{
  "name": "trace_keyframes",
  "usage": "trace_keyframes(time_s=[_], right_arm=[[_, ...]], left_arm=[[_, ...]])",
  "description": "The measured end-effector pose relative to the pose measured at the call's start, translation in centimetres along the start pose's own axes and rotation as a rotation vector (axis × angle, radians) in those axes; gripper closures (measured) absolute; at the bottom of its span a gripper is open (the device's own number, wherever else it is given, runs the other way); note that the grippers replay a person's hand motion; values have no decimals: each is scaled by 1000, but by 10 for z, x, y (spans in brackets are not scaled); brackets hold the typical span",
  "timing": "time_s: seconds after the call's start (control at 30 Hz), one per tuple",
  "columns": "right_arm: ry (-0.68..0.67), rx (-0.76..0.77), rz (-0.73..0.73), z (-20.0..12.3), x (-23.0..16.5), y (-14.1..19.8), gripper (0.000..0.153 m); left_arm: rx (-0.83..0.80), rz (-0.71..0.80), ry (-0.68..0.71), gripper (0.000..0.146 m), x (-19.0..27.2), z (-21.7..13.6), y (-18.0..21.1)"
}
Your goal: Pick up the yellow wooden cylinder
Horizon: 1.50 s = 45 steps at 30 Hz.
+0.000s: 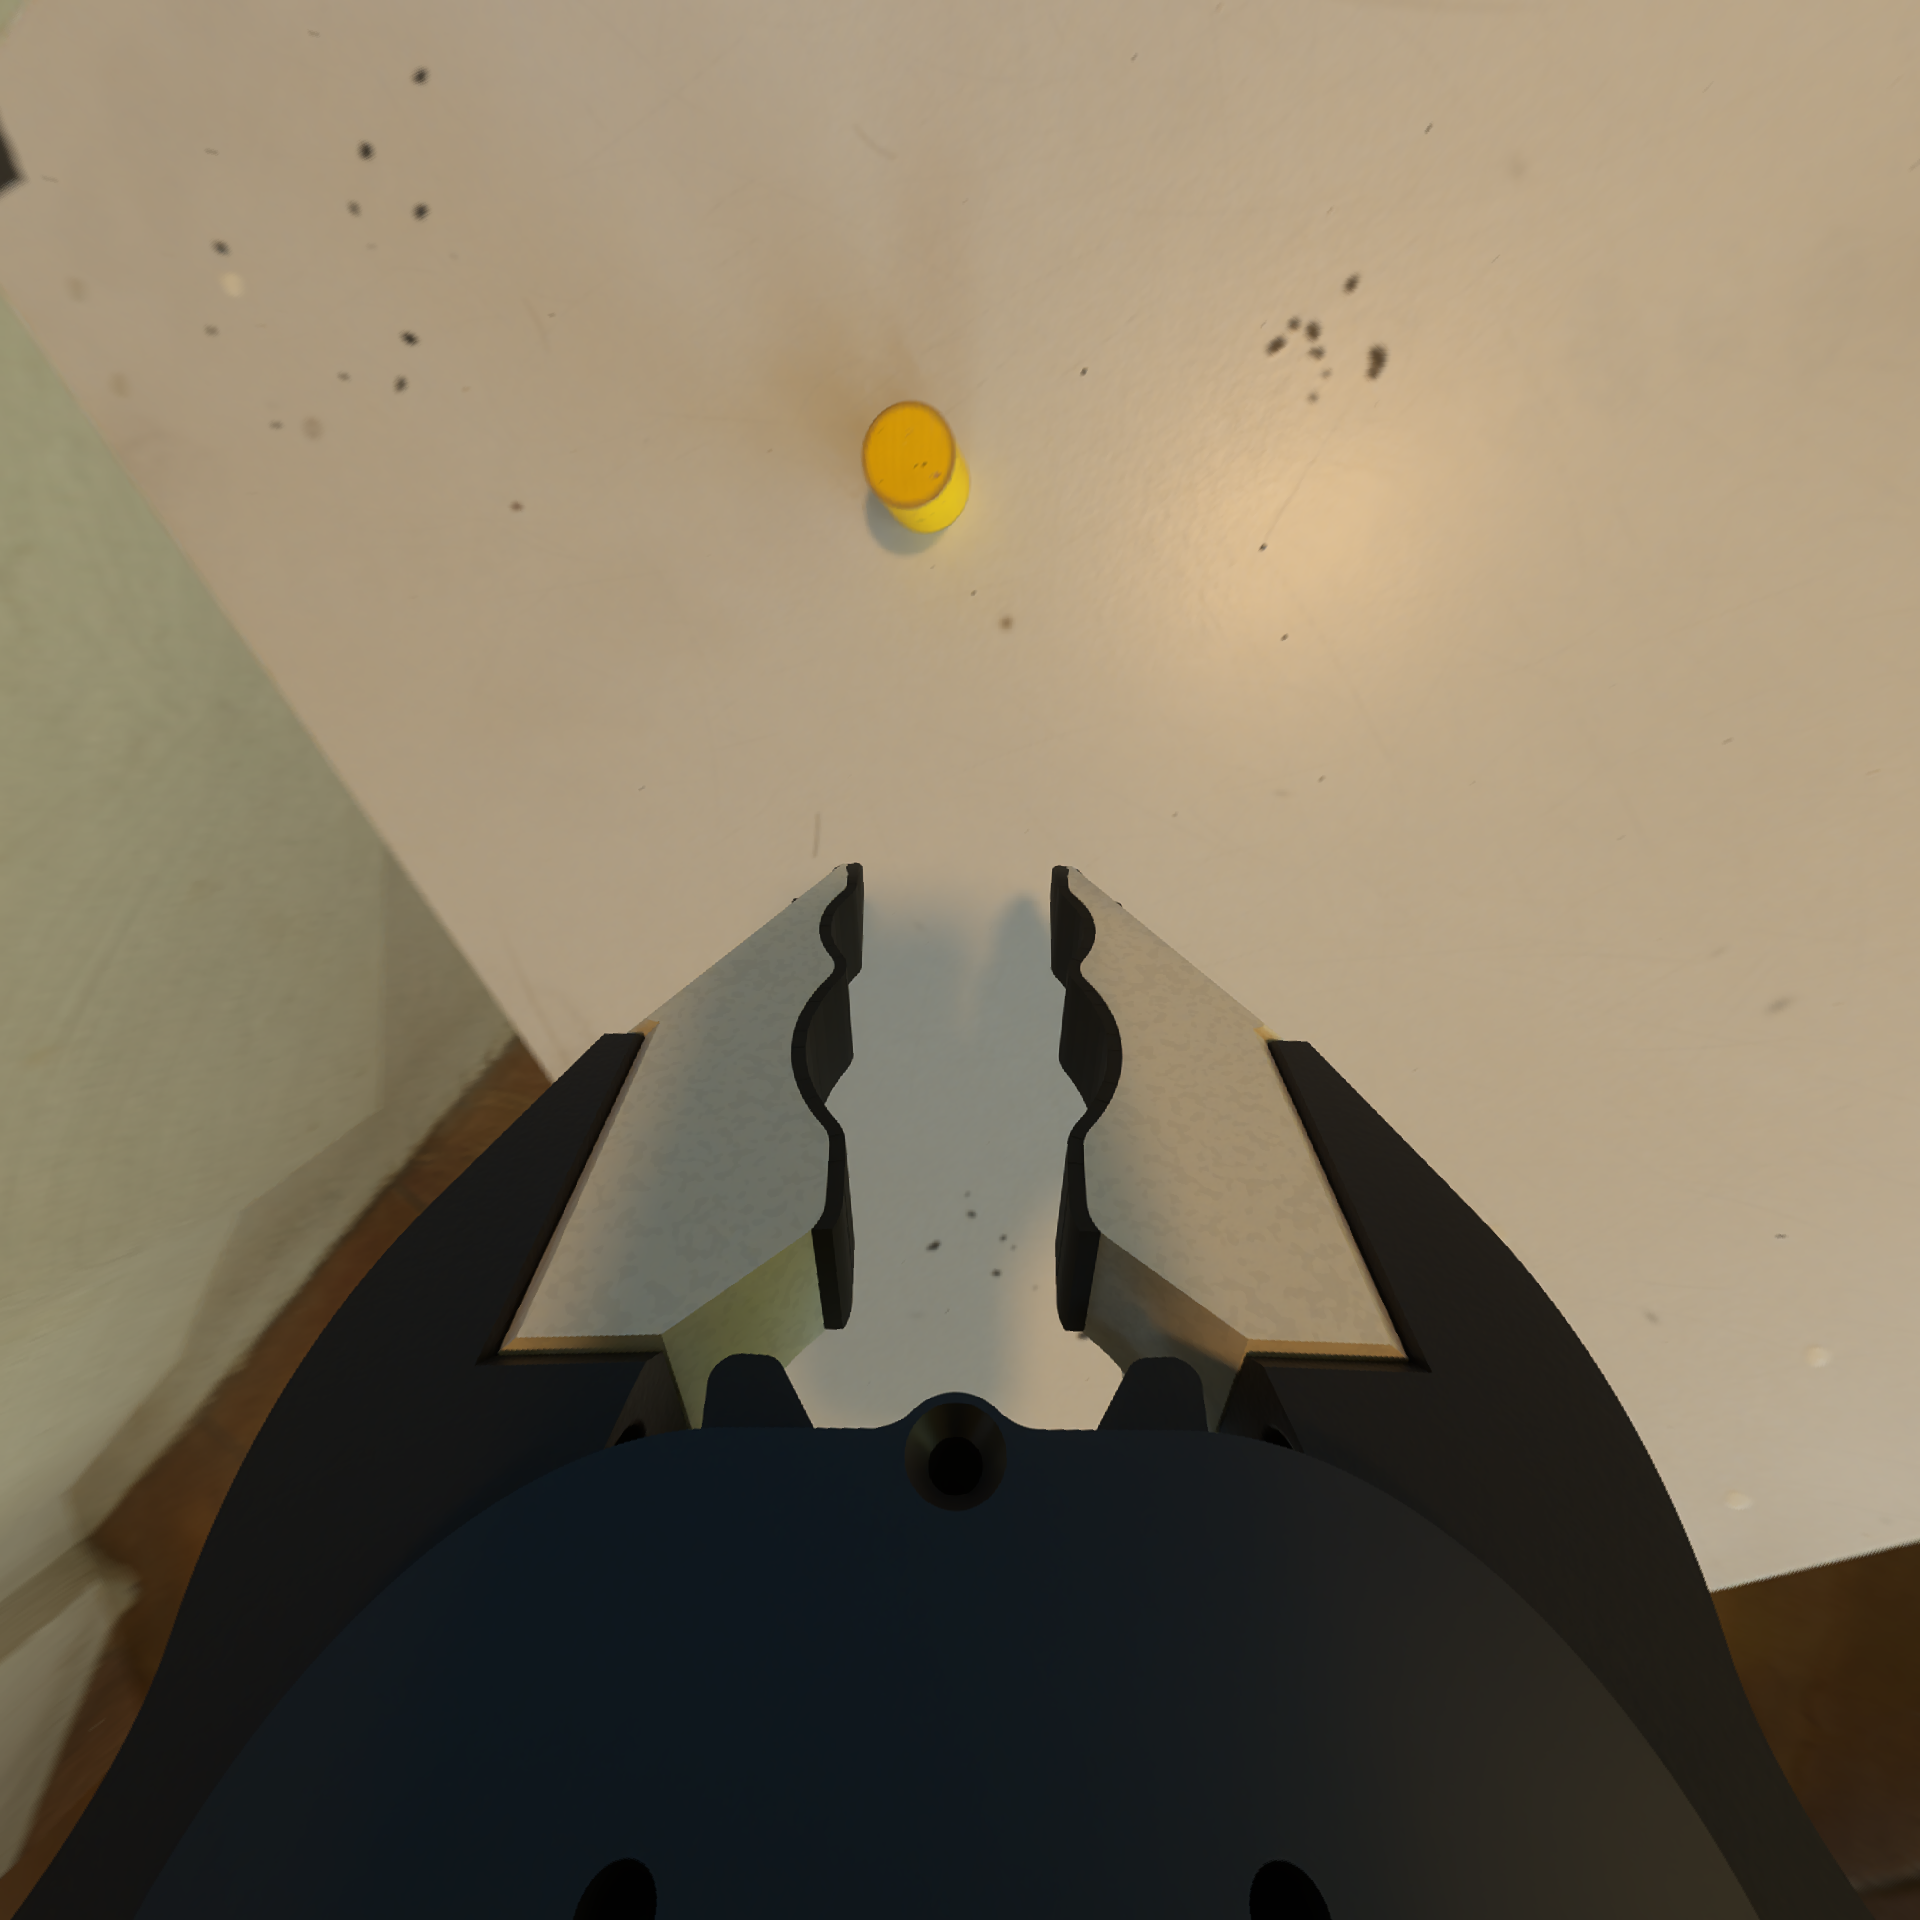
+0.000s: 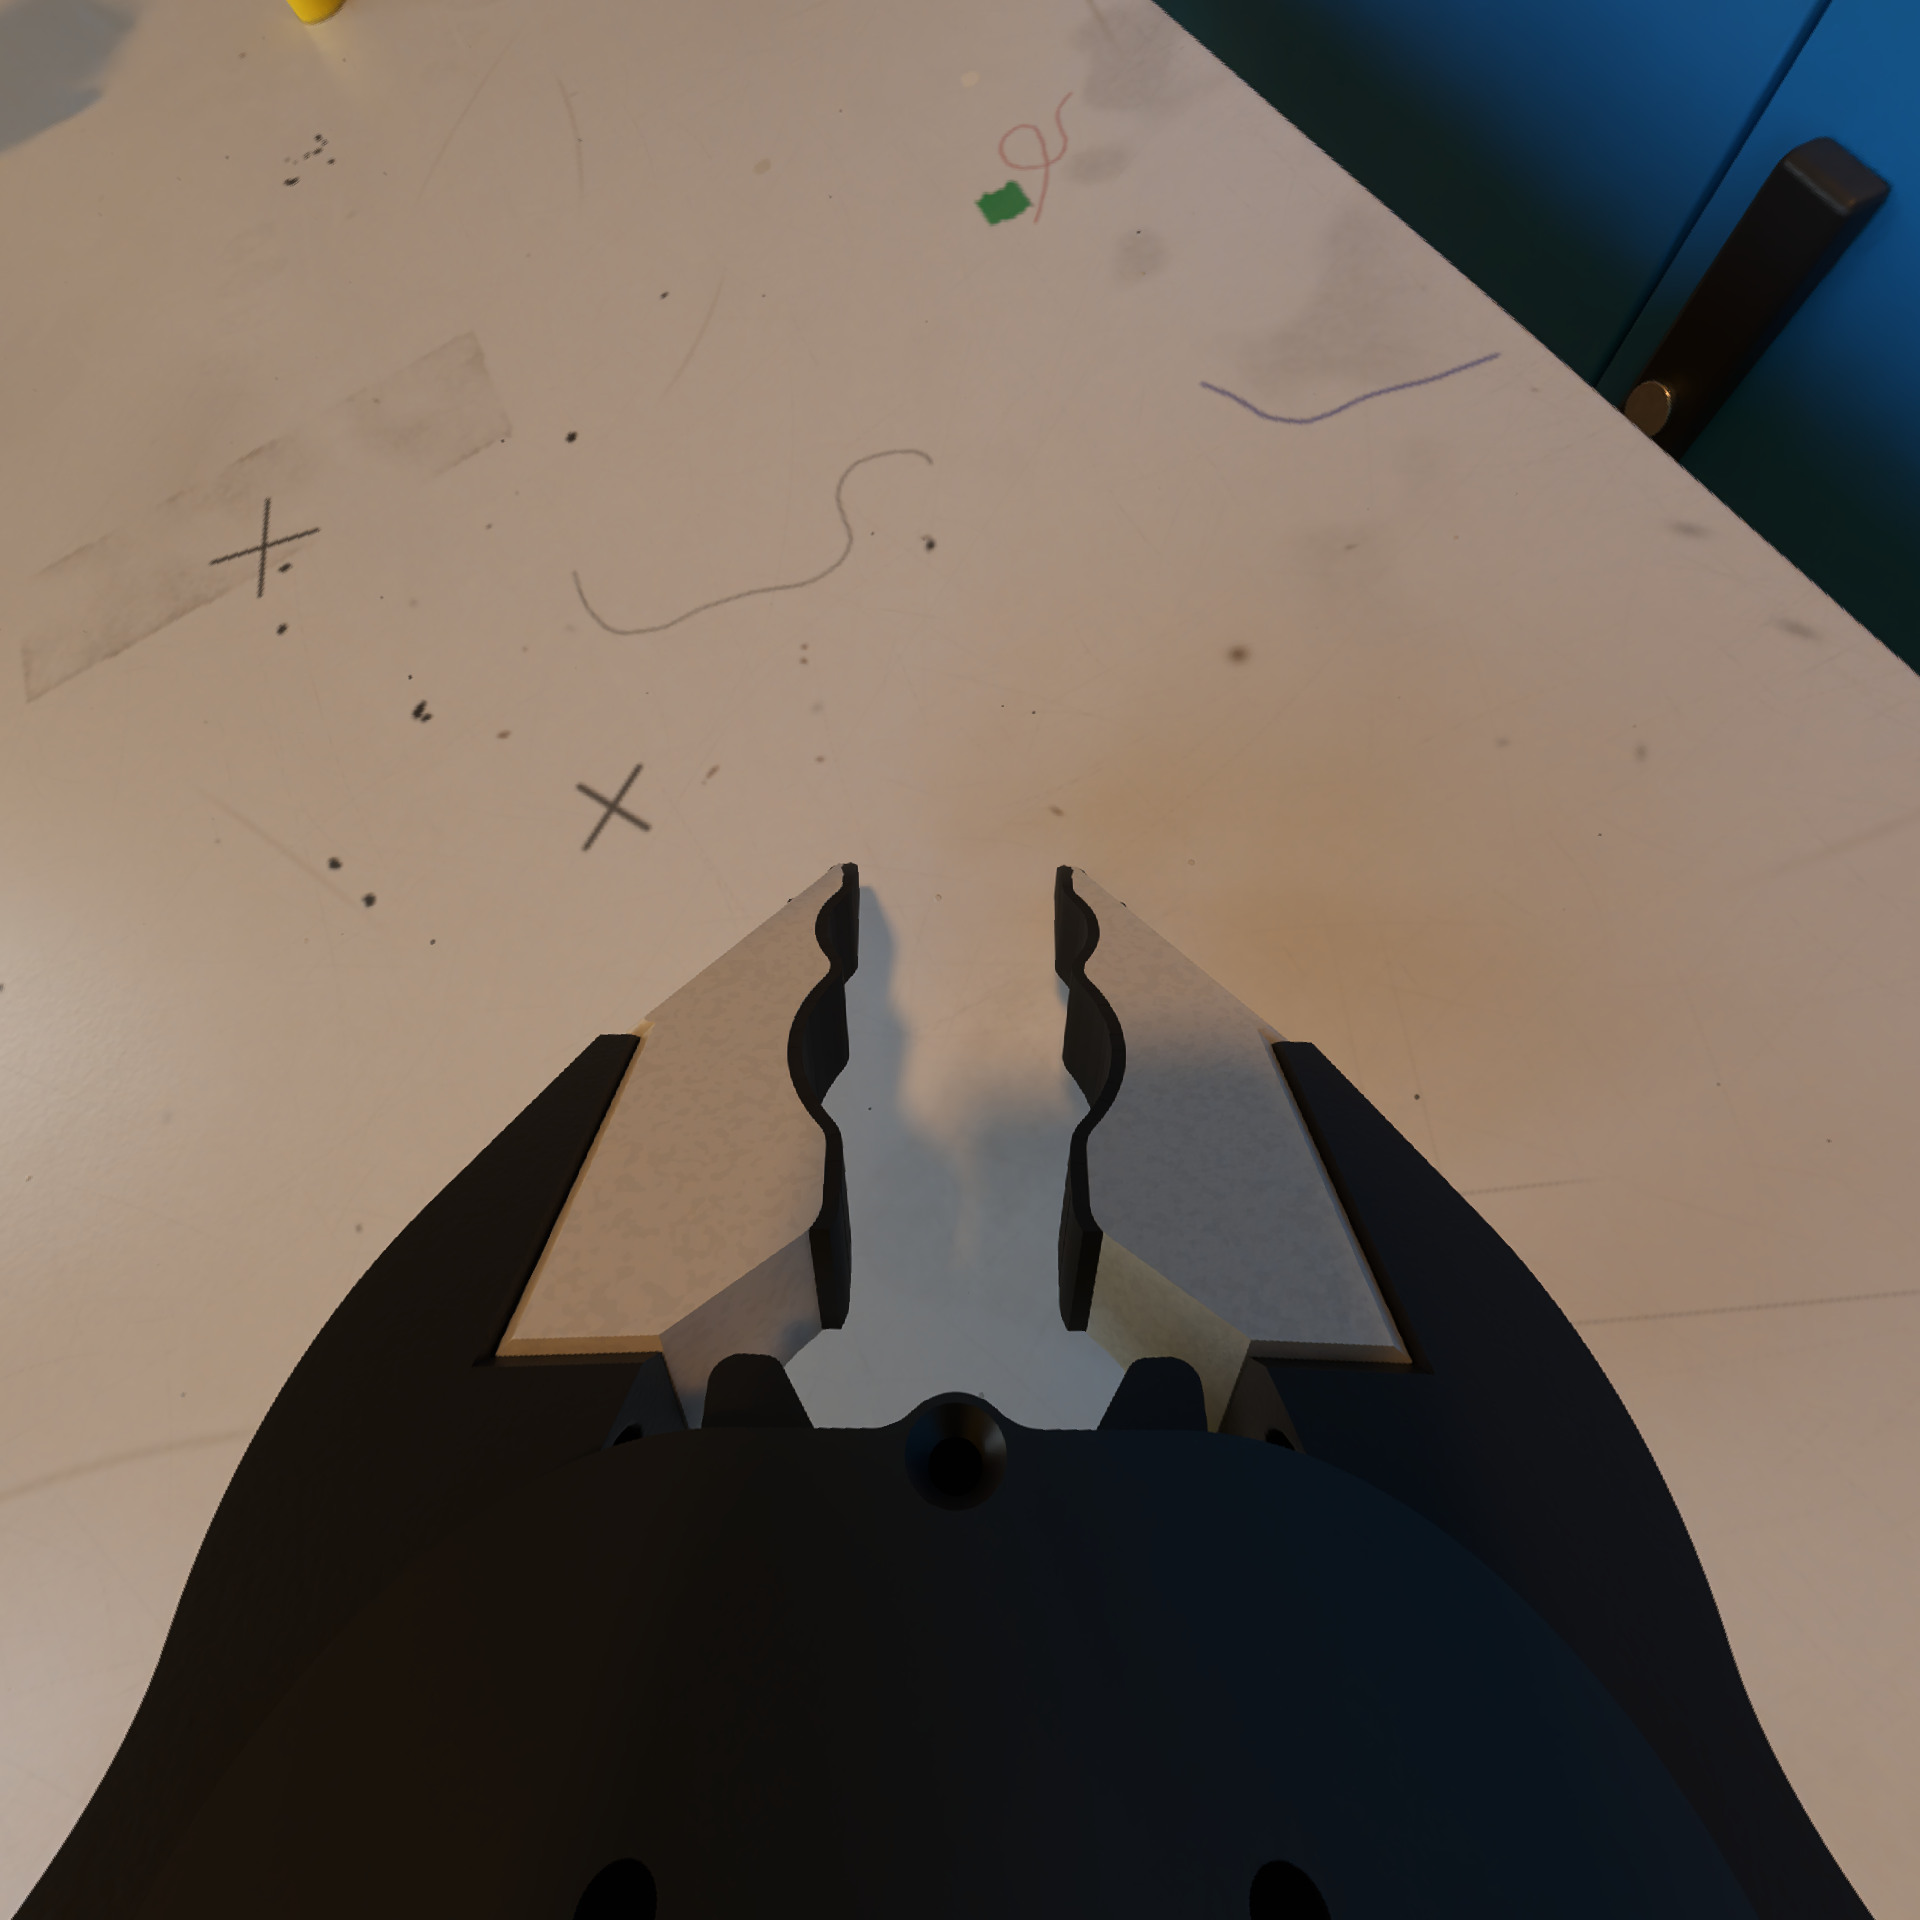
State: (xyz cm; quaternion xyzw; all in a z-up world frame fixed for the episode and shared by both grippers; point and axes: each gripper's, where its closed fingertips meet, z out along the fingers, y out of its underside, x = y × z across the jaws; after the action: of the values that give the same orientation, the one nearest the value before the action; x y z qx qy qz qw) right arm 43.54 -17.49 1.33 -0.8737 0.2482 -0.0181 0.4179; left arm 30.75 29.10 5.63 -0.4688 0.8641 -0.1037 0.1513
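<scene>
The yellow wooden cylinder (image 1: 914,468) stands upright on the white table (image 1: 1455,831), seen from above with its orange-yellow top facing me. My left gripper (image 1: 956,878) is open and empty, hovering above the table with the cylinder ahead of its fingertips and slightly left of centre, well apart from it. In the right wrist view only the cylinder's bottom edge (image 2: 317,8) shows at the top left corner. My right gripper (image 2: 956,878) is open and empty, low over the table (image 2: 1351,935), far from the cylinder.
The table edge runs diagonally at the left in the left wrist view, with a pale wall (image 1: 156,831) and brown floor (image 1: 312,1299) beyond. In the right wrist view a blue cabinet (image 2: 1558,125) with a black handle (image 2: 1756,291) lies past the right edge. Pen marks and a green patch (image 2: 1003,203) mark the tabletop.
</scene>
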Motion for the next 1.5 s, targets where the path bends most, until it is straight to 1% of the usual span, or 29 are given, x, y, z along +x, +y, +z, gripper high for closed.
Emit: trace_keyframes(time_s=[0.07, 0.13, 0.2, 0.33, 0.4, 0.47, 0.57, 0.67, 0.77, 0.83, 0.93, 1.0, 1.07, 1.13, 1.2, 1.3, 1.4, 1.5], right_arm=[[-7, 0, 4, 0, 0, 0, 115], [-13, 1, 7, 0, 0, 0, 115], [-13, 0, 5, 0, 0, 0, 115], [-12, 0, 6, 0, 0, 0, 115], [-11, 0, 5, 0, 0, 0, 116], [-12, 0, 5, 0, 0, 0, 116], [-17, -1, 4, 0, -1, 0, 115], [-23, -1, 0, 0, -2, 0, 114], [-28, -1, -4, 0, -2, 0, 113], [-32, -2, -4, 0, -3, 0, 113], [-36, -2, -1, 0, -3, 0, 113], [-36, -2, -2, 0, -3, 0, 113], [-38, -2, -2, 0, -3, 0, 113], [-42, -2, -1, 0, -3, 0, 113], [-43, -2, -1, 0, -3, 0, 113], [-45, -1, 0, -1, -4, 0, 113], [-48, 2, 2, -1, -4, 0, 113], [-51, 7, 8, -1, -3, -1, 112]], left_arm=[[8, -8, 56, 110, 3, 4, -5], [-7, 22, 67, 110, 4, 11, -7], [-43, 31, 106, 108, 7, 20, -7], [-136, 34, 123, 105, 7, 38, -1], [-121, 49, 117, 106, 11, 42, -8], [-86, 38, 158, 113, 18, 46, -18], [-72, 16, 166, 116, 18, 48, -23], [-21, 1, 192, 116, 23, 50, -32], [20, -56, 117, 113, 8, 42, -36], [40, -87, 105, 109, 2, 36, -35], [-18, -101, 9, 98, -15, 26, -24], [2, -134, -28, 96, -23, 16, -23], [48, -163, -10, 97, -25, 11, -25], [40, -160, -11, 100, -26, 13, -25], [37, -127, 15, 105, -19, 20, -29], [12, -71, 18, 102, -14, 33, -37], [60, -52, 43, 102, -12, 43, -52], [71, -20, 81, 106, -8, 51, -62]])
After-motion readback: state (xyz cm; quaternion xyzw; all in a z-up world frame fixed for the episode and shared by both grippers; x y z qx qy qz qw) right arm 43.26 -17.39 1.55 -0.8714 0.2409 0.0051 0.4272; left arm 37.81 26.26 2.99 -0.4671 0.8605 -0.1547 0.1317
